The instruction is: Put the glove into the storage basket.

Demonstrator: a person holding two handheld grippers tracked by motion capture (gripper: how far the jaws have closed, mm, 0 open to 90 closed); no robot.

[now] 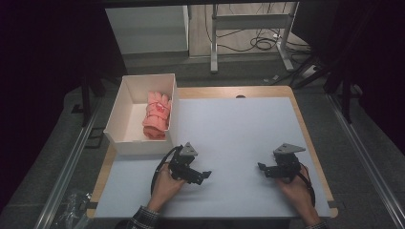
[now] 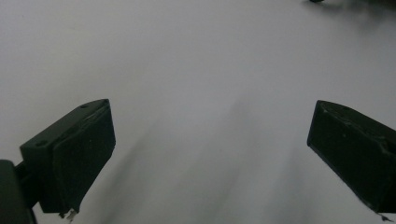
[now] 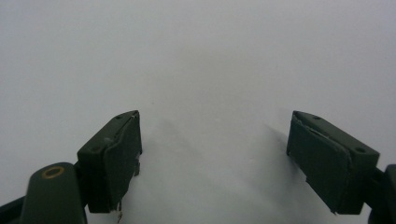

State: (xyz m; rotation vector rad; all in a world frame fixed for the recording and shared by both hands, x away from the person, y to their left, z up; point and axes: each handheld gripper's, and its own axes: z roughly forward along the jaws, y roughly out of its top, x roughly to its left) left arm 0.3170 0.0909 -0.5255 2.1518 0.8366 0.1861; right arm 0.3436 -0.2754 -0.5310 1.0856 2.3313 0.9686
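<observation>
- Pink folded cloth bundle [image 1: 156, 116]: lies inside white open cardboard box [image 1: 114, 119], table's ten o'clock; judged already stowed.
- Left gripper [image 1: 206, 173], right gripper [image 1: 261, 166]: jaws spread, empty, at six o'clock over white tabletop [image 1: 239, 133].

Folded pink cloth [image 1: 156, 116] lies inside white box [image 1: 126, 141], against its right wall.

Dim overhead light is falling on the white table [image 1: 248, 129] while the surroundings are sinking into near black, the high view is showing soft grain, and both gripper views are looking blurred, with faint smeared shadows trailing beneath the dark jaws.
</observation>
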